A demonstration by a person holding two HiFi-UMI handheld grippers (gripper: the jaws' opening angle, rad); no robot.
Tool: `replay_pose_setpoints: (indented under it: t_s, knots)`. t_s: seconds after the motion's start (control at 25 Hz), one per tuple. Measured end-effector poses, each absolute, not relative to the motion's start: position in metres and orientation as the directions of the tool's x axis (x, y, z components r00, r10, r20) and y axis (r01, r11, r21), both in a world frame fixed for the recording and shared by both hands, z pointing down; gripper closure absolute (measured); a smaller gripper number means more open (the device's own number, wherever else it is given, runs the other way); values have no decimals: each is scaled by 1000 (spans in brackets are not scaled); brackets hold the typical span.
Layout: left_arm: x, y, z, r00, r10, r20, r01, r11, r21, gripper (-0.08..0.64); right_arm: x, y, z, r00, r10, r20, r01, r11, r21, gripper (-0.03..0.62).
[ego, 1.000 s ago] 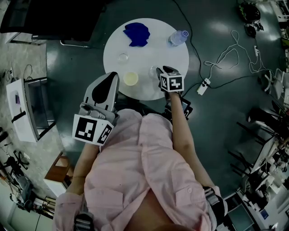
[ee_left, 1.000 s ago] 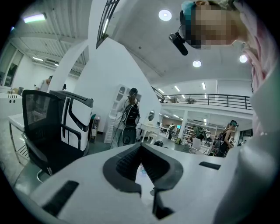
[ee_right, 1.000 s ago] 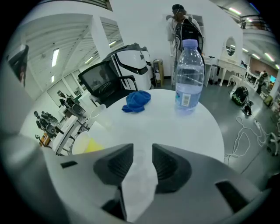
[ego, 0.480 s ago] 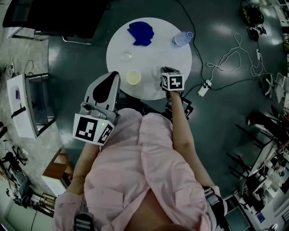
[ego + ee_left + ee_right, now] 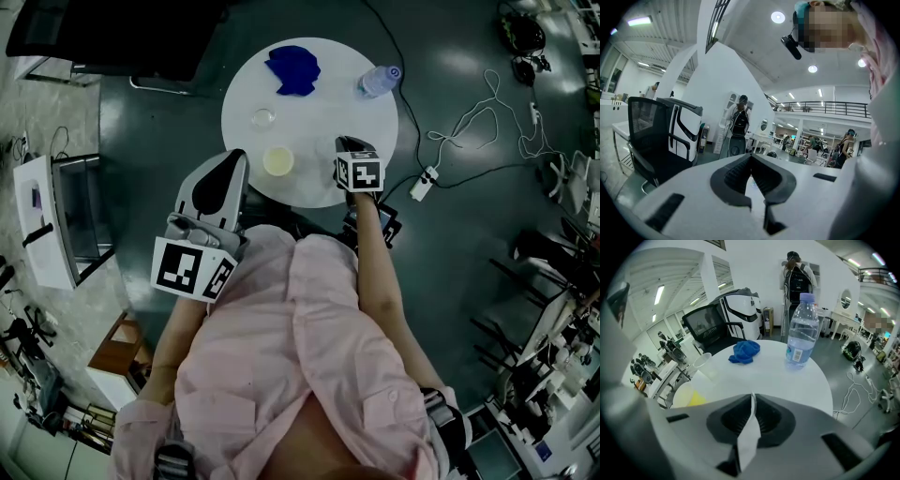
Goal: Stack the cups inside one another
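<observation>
right hand-held gripper [image 5: 752, 398]: jaws have just been closing, now pinched on a thin whitish sheet [image 5: 749, 439], probably a clear plastic cup's wall, at the near right of the round white counter [image 5: 319, 112] | left hand-held gripper [image 5: 751, 158]: closed, empty, by the near-left edge | yellowish plastic cup [image 5: 277, 160] and small clear plastic cup [image 5: 262, 118]: further left, apart
</observation>
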State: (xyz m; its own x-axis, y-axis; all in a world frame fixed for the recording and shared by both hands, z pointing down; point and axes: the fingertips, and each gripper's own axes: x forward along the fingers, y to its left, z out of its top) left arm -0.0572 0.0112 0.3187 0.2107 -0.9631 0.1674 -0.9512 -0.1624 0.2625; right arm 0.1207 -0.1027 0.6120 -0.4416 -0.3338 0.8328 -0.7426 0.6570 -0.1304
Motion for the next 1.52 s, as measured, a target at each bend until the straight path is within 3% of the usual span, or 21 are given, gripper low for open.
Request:
replay_pose_setpoints:
  t_s: [0.32,0.68,0.96,1.52]
  knots:
    - [-58,12,314,219,-964,154,-951,-176,253,551,115,-112,558,-508,-458,729,-760,637,-130,552]
    - [-53,10,308,231,-964,128,-949,-195,246,551,110,-116,455,-635,-622,459,-752,634,-182,552]
    - [-47,10,306,240,-964,117,-947,-206,246,551,108,-105,404,-671,-664,330,-734,659,-165,552]
    - [-41,2,305,260,-960,104,-942,-228,247,551,122,-85,349,-660,-724,203,-751,647,-133,552]
